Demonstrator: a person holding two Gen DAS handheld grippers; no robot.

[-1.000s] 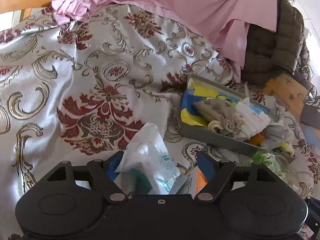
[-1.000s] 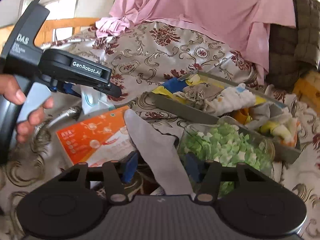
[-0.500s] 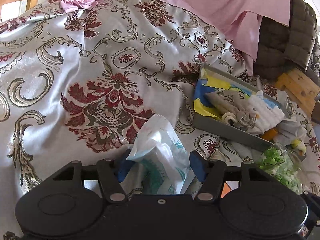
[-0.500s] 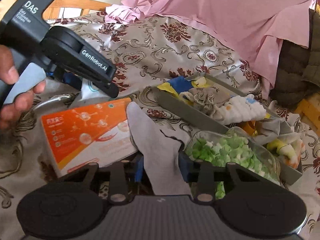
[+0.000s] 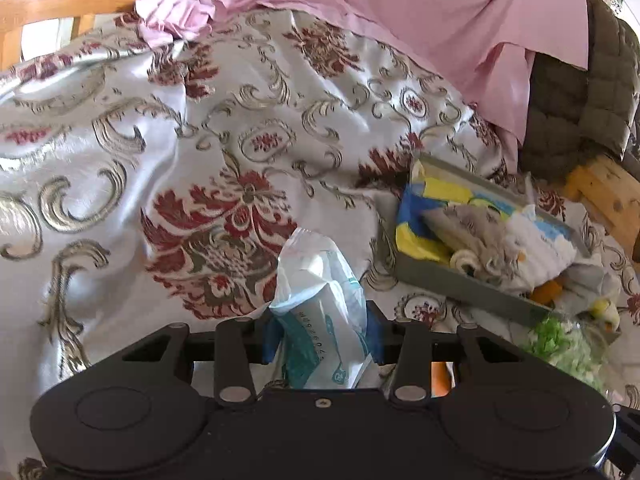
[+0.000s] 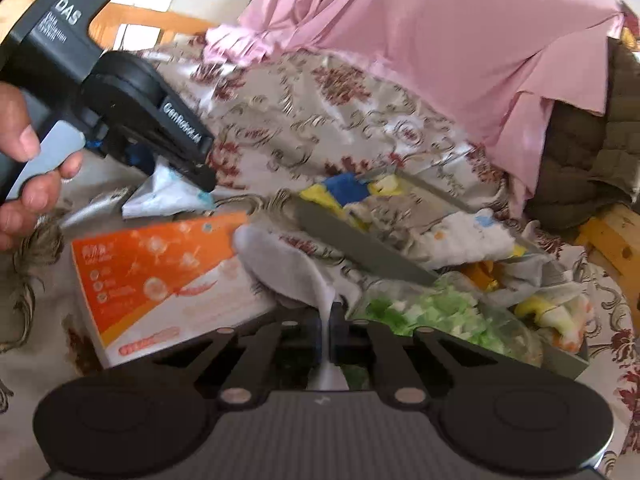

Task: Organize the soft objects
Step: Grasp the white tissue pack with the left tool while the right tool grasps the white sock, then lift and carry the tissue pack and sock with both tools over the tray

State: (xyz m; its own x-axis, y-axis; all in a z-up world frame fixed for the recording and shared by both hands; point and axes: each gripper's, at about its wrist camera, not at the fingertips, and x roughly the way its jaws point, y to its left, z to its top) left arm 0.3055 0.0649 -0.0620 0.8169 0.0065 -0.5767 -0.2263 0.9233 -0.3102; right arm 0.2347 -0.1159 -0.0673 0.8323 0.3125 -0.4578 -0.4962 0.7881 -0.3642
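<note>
Right wrist | right gripper (image 6: pixel 329 322) fingers just clenched on blurred, seemingly grey sock (image 6: pixel 288 272) | left gripper (image 5: pixel 320 330) closing, grasping crinkled tissue pack (image 5: pixel 320 280)

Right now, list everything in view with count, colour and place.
tissue pack: 1, white and teal, between left claw's jaws
sock: 1, grey, pinched in right claw
orange box: 1, orange and white, left of sock
grey tray: 1, grey, right, holding cloths
green-bits bag: 1, clear, before tray
bedspread: 1, cream, red floral
pink cloth: 1, behind
left claw: closed on pack
right claw: shut on sock
hand: 1, holds left claw
</note>
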